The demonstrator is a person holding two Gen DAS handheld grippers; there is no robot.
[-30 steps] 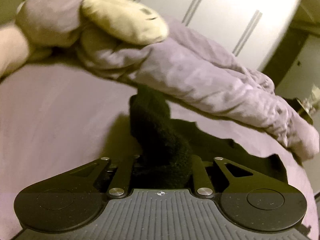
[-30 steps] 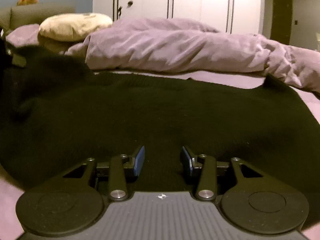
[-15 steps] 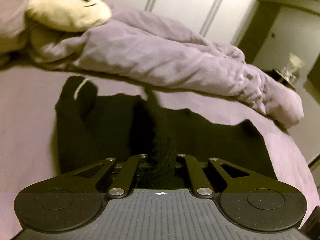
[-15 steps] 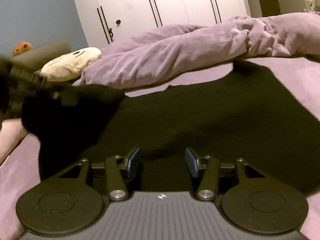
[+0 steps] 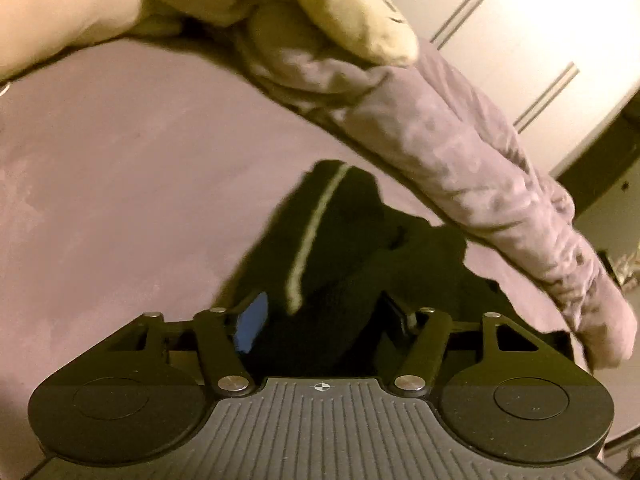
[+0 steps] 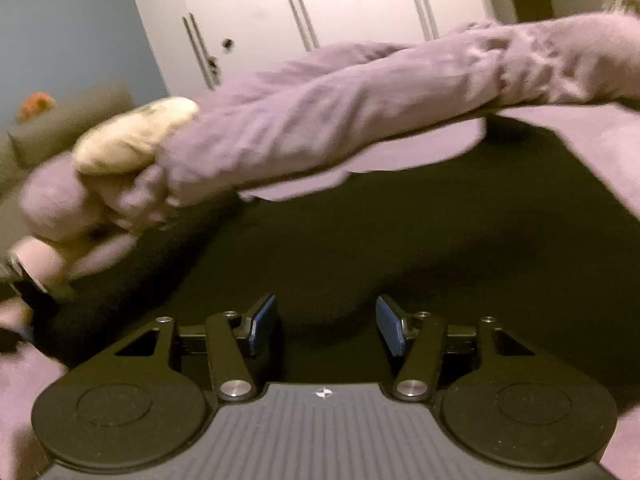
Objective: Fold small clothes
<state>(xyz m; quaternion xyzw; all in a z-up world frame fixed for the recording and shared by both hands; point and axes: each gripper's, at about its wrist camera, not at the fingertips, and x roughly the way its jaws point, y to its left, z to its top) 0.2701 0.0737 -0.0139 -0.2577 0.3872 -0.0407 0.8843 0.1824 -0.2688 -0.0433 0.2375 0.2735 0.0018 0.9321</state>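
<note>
Below, black garment [image 5: 340,240] between spread left gripper [image 5: 324,320]; right gripper [image 6: 326,324] likewise spread above it

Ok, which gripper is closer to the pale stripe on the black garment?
Left. The left gripper sits open with the pale stripe running up from between its fingers. The right gripper is open over plain black garment; no stripe shows in its view.
</note>
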